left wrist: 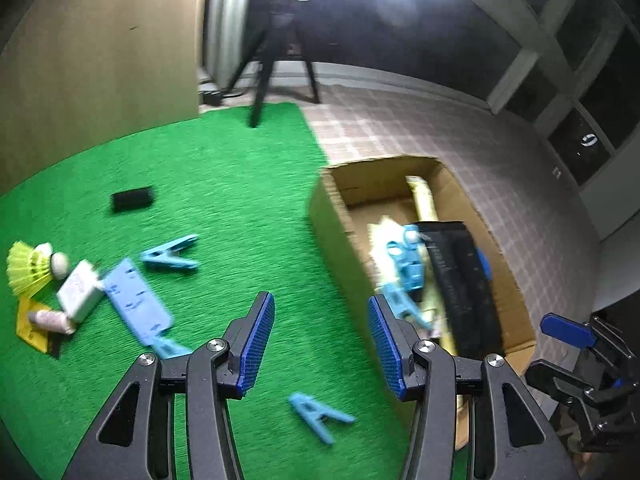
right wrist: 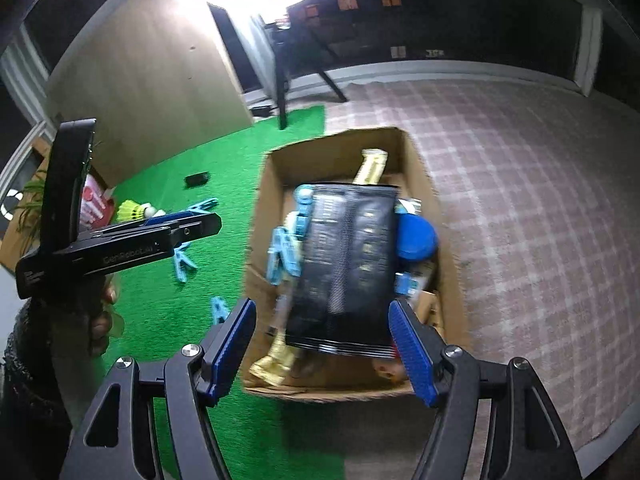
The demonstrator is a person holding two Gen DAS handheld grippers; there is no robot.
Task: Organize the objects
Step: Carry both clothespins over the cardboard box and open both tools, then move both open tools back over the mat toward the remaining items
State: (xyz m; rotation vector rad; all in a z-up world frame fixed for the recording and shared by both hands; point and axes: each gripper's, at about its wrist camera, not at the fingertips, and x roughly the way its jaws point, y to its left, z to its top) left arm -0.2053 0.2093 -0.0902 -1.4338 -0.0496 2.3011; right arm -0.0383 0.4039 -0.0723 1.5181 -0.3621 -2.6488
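Observation:
A cardboard box stands where the green mat meets a checked carpet. In the box a black pouch lies on top of blue pegs, a gold packet and a blue round thing. My right gripper hangs open over the box's near end, its pads not pressing the pouch. My left gripper is open and empty above the mat by the box's left wall. Loose blue pegs lie on the mat.
At the mat's left lie a blue flat card, a white box, a yellow shuttlecock, a pink roll and a small black block. Tripod legs and a wooden panel stand behind.

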